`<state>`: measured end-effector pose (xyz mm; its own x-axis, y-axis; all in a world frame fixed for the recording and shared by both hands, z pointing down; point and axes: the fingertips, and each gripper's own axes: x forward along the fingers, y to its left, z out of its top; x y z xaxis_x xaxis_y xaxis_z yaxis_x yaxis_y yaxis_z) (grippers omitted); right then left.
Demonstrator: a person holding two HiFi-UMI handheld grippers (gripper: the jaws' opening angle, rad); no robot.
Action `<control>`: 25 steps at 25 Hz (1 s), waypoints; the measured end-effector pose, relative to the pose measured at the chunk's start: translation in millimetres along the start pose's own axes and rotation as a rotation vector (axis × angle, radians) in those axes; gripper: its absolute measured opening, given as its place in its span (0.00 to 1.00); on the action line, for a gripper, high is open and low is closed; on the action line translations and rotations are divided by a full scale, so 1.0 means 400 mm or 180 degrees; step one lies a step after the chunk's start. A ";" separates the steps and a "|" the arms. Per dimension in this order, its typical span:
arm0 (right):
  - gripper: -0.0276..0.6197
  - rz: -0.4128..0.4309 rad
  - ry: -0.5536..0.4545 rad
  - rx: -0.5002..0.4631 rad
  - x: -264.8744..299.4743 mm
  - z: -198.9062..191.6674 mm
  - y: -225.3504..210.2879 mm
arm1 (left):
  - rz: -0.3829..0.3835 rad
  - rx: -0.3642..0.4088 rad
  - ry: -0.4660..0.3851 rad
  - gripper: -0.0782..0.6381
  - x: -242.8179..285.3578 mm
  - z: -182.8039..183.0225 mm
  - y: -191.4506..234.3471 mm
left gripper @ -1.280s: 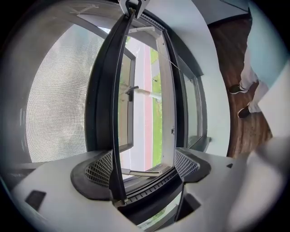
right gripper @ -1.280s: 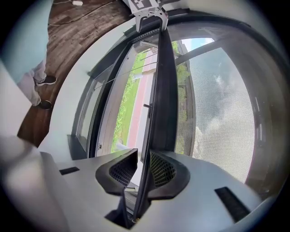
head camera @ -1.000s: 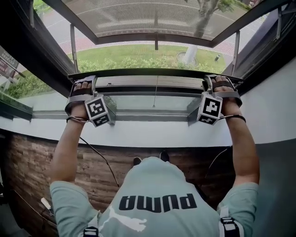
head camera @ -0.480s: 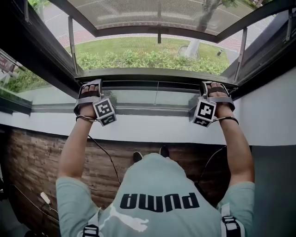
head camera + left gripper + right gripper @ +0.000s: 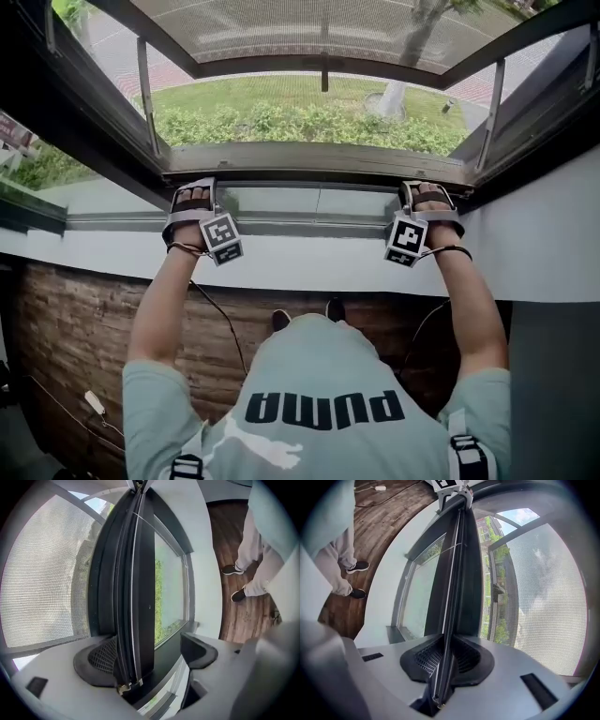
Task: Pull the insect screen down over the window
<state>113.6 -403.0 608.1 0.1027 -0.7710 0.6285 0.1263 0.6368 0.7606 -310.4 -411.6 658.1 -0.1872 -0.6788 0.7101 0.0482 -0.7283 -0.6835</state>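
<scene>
One PUMA shirt (image 5: 319, 375) beneath insect screen (image 5: 281, 23)

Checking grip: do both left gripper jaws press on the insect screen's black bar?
No, the black bar lies against one jaw; the other stands clear.

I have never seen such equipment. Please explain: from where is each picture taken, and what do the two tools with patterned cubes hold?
There is no robot: a person holds a hand-held gripper with two jaws in each hand. The head view comes from a camera on the person's head, looking down at the left hand-held gripper and the right hand-held gripper. The other two are from cameras on those grippers, looking along their jaws. Both reach the bottom bar of the insect screen; its mesh shows beside it. The right jaws have just been closing and pinch the bar. Of the left jaws, one pad touches the bar and the other stands apart from it.
</scene>
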 end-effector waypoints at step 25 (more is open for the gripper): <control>0.14 -0.0609 0.0063 0.0436 0.046 0.006 0.033 | 0.0322 -0.0139 -0.0053 0.69 0.047 0.013 -0.025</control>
<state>114.9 -409.0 630.0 0.1092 -0.8767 0.4686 0.0105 0.4724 0.8813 -309.1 -417.6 679.1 -0.1673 -0.7504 0.6395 0.0231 -0.6514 -0.7584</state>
